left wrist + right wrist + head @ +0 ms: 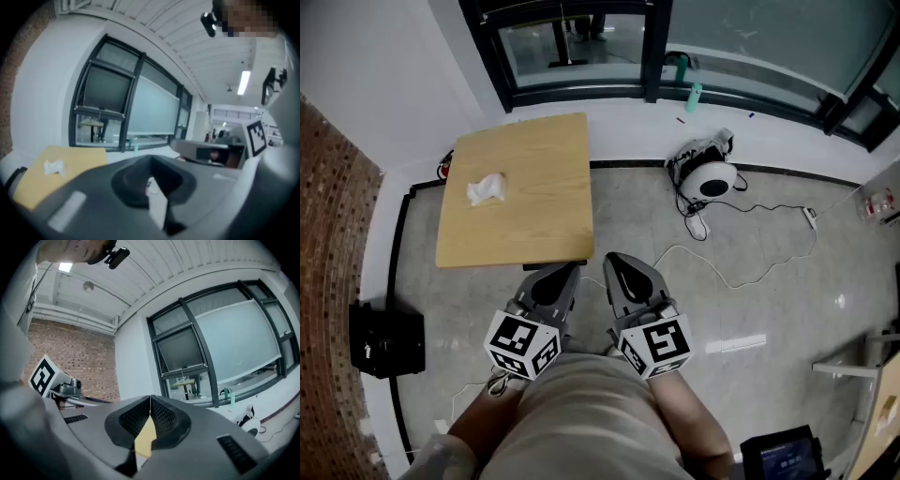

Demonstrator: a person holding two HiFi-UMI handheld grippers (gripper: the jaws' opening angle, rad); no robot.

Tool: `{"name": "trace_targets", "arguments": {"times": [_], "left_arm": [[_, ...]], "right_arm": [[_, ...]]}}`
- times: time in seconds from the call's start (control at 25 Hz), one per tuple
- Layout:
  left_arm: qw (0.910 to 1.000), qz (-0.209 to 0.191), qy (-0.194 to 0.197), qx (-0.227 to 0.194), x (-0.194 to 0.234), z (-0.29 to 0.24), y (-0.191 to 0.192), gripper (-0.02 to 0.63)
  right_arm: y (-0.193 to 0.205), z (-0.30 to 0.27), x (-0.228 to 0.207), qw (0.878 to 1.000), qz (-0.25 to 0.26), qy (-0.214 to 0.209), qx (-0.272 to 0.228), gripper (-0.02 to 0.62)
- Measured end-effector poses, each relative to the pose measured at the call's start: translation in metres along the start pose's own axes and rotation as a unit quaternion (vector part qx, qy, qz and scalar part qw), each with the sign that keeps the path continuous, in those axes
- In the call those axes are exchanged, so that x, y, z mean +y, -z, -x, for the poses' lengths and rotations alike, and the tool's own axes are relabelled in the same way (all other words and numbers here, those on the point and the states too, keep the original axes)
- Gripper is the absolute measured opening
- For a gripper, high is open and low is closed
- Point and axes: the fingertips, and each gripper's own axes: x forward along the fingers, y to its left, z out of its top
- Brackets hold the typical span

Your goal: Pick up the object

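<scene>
Object [486, 189] on table [544, 225] small, white, indistinct, forearms [698, 427] cut off

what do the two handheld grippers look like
Both the left gripper and right gripper are grey, tapering plastic shells with dark jaw recesses. Each carries a white cube with black square markers at its rear. The person wears a beige garment.

Right gripper [150, 403]: jaws pressed together, tip to tip; sliver of yellow surface [145, 440] showing just under them. Marker cube [43, 375] at left, brick wall [79, 357] behind. Dark-framed window [234, 343] ahead, teal bottle [232, 397] at its sill
</scene>
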Motion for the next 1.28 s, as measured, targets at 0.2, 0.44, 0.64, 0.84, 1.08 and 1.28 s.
{"name": "trace_targets", "arguments": {"times": [0.2, 0.44, 0.64, 0.84, 1.08, 1.28], "left_arm": [[0.9998, -0.012, -0.011, 0.007, 0.018, -0.014, 0.004, 0.002], [0.9997, 0.009, -0.018, 0.016, 0.082, -0.032, 0.014, 0.002], [0.9995, 0.004, -0.018, 0.024, 0.183, -0.045, 0.008, 0.002], [0.9965, 0.064, -0.038, 0.037, 0.307, -0.042, 0.012, 0.002], [0.9850, 0.138, -0.075, 0.073, 0.420, -0.032, 0.047, 0.002], [0.9620, 0.215, -0.133, 0.103, 0.465, -0.015, 0.091, 0.002]], "right_arm": [[0.012, -0.015, -0.011, 1.000, 0.012, 0.010, 0.016, 0.011], [0.027, -0.073, -0.016, 0.999, 0.018, 0.022, 0.041, 0.011], [0.054, -0.173, -0.003, 0.996, 0.016, 0.022, 0.083, 0.011], [0.077, -0.282, 0.021, 0.990, 0.016, 0.010, 0.138, 0.011], [0.105, -0.379, 0.048, 0.978, 0.038, -0.021, 0.204, 0.011], [0.138, -0.434, 0.063, 0.958, 0.052, -0.078, 0.271, 0.011]]}}
